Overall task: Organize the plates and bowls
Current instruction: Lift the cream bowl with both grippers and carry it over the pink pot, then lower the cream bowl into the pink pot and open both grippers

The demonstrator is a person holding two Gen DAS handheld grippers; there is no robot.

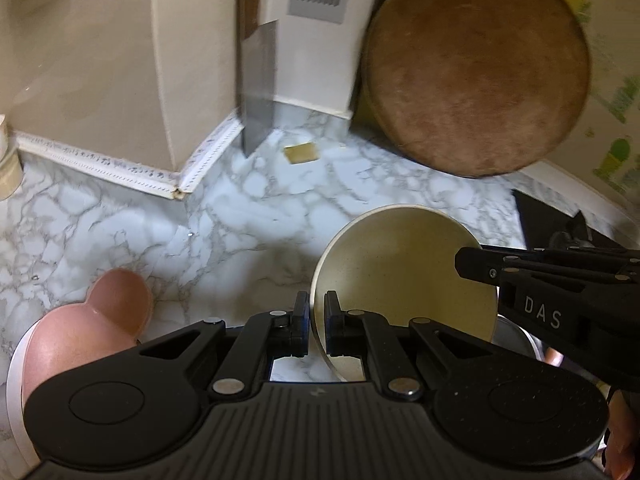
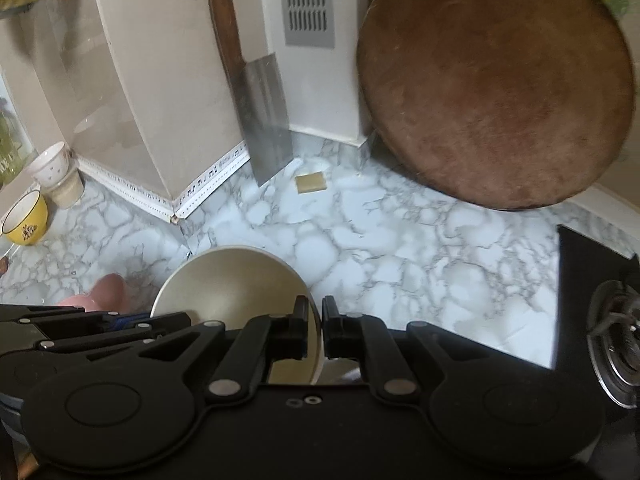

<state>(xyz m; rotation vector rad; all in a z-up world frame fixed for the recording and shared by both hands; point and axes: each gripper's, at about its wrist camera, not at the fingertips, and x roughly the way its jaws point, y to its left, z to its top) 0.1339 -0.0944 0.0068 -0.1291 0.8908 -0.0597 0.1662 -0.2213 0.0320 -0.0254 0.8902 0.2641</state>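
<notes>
A cream bowl [image 1: 400,276] hangs tilted above the marble counter [image 1: 248,216], held by both grippers at opposite sides of its rim. My left gripper [image 1: 317,312] is shut on the near left rim. My right gripper [image 1: 464,262] reaches in from the right and pinches the far right rim. In the right wrist view the same bowl [image 2: 228,284] sits between the right gripper [image 2: 316,316], shut on its rim, and the left gripper [image 2: 176,320] coming in from the left. A pink bear-shaped dish [image 1: 80,340] lies on a white plate [image 1: 14,360] at lower left.
A round wooden board [image 2: 492,92] leans on the back wall at right. A cleaver [image 2: 266,112] stands in the corner, with a small tan square [image 2: 311,183] beside it. Stacked cups [image 2: 52,168] and a yellow bowl [image 2: 26,220] stand far left. A stove burner [image 2: 616,344] is at right.
</notes>
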